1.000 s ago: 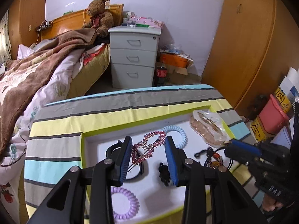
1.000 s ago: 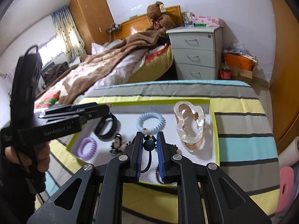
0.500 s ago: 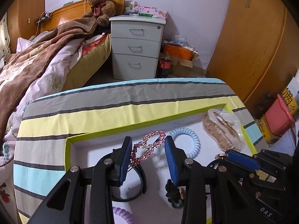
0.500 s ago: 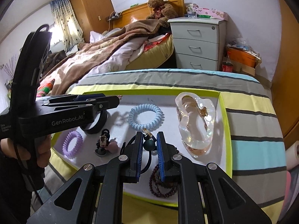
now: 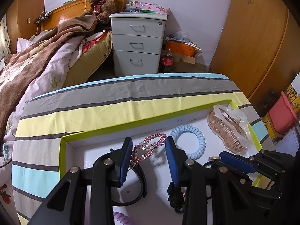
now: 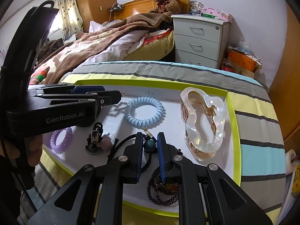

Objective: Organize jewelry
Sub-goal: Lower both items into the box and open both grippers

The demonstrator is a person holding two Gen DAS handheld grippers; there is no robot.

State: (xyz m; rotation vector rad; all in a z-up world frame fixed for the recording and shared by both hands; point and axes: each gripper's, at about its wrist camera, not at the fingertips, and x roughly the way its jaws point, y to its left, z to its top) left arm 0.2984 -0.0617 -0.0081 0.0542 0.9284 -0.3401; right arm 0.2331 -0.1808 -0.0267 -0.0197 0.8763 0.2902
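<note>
A: Left wrist view, item one?
B: Pink rhinestone clip (image 5: 148,148); lifted above the white tray (image 5: 75,146), caught against the inner pad of the left gripper (image 5: 148,156); jaws spread, other pad not touching it; hold looks precarious; light, stiff, stones likely to snag or shed; best pinched across the metal spine, not the stones.

A: Same view, other stock?
B: Blue coil hair tie (image 5: 189,142), springy, soft; clear claw clip (image 5: 227,129), rigid, brittle-looking, slippery; black band (image 5: 139,183) lying beneath the jaws.

A: Right wrist view?
B: Right gripper (image 6: 149,146) narrowed on a dark bead hair tie (image 6: 149,146); the bead sits between the pads, contact uncertain; round and smooth, apt to squirt out; the elastic cord is the safer hold; dark bead bracelet (image 6: 161,193) limp beneath; purple coil tie (image 6: 60,140) near the tray's left edge.
</note>
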